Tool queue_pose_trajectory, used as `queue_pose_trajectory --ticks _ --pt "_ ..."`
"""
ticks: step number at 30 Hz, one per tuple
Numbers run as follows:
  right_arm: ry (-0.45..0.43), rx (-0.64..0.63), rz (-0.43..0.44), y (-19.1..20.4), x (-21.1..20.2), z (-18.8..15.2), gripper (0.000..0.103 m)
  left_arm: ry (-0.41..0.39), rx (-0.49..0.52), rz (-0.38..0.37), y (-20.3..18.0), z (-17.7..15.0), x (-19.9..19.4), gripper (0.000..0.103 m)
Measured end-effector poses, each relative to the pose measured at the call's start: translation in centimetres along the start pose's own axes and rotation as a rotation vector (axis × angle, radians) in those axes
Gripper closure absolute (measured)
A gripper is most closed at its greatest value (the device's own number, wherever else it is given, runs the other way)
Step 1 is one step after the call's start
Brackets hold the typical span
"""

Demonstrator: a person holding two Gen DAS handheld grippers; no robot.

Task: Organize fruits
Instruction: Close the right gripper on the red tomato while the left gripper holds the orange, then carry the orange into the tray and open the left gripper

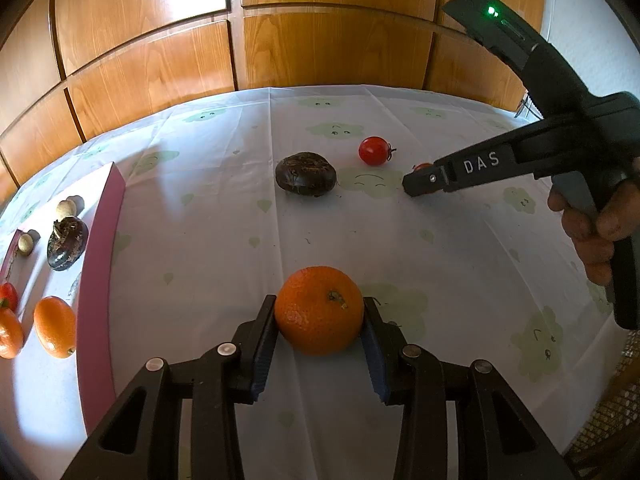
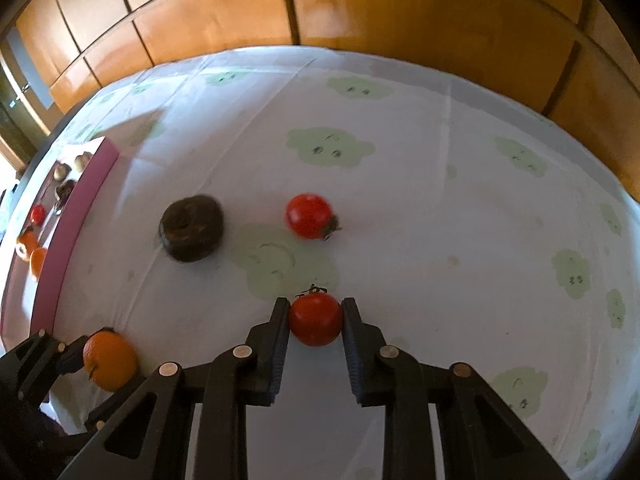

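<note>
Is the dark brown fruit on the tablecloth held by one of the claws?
No, the dark brown fruit lies free on the tablecloth; the left claw holds an orange and the right claw a tomato.

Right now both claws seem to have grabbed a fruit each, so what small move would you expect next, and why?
Probably a short lift. The left gripper is shut on the orange and the right gripper on a tomato, both fruits low over the tablecloth. The pink-walled tray at the left already holds sorted fruit.
</note>
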State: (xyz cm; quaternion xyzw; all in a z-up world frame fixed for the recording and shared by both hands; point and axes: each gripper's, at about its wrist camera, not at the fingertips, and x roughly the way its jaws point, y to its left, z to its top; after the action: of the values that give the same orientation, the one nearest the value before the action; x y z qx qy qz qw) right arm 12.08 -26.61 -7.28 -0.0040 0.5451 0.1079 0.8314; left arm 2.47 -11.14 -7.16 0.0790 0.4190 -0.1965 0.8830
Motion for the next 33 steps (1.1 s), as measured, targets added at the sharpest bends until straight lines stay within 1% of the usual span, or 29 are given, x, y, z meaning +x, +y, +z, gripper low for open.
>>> queue_pose_trajectory --ticks 7,11,12,18,19,24,26,33 --pt "0.007 -0.014 -0.006 0.2 0.3 0.0 0.077 0.019 -0.007 -0.007 0.2 0.4 0.0 0.063" --pt "0.005 -0.023 -0.014 0.2 0.3 0.0 0.077 0.053 -0.051 -0.03 0.7 1.0 -0.6 0.064" --pt "0.005 -0.023 -0.014 0.2 0.4 0.0 0.077 0.055 -0.055 -0.025 0.8 1.0 -0.8 0.064" --pt "0.004 -0.028 -0.019 0.2 0.3 0.0 0.077 0.001 -0.085 -0.029 1.7 2.4 -4.2 0.064" --pt "0.004 -0.03 -0.021 0.3 0.3 0.0 0.077 -0.005 -0.092 -0.022 2.0 2.6 -4.6 0.063" --pt "0.001 -0.042 -0.032 0.5 0.3 0.0 0.077 -0.069 -0.114 0.072 4.0 3.6 -7.2 0.063" --pt "0.0 -0.047 -0.036 0.6 0.3 0.0 0.077 -0.079 -0.125 0.105 4.9 3.7 -7.8 0.063" --pt "-0.004 -0.051 -0.042 0.8 0.3 -0.1 0.077 -0.095 -0.18 0.184 8.5 2.7 -9.5 0.063"
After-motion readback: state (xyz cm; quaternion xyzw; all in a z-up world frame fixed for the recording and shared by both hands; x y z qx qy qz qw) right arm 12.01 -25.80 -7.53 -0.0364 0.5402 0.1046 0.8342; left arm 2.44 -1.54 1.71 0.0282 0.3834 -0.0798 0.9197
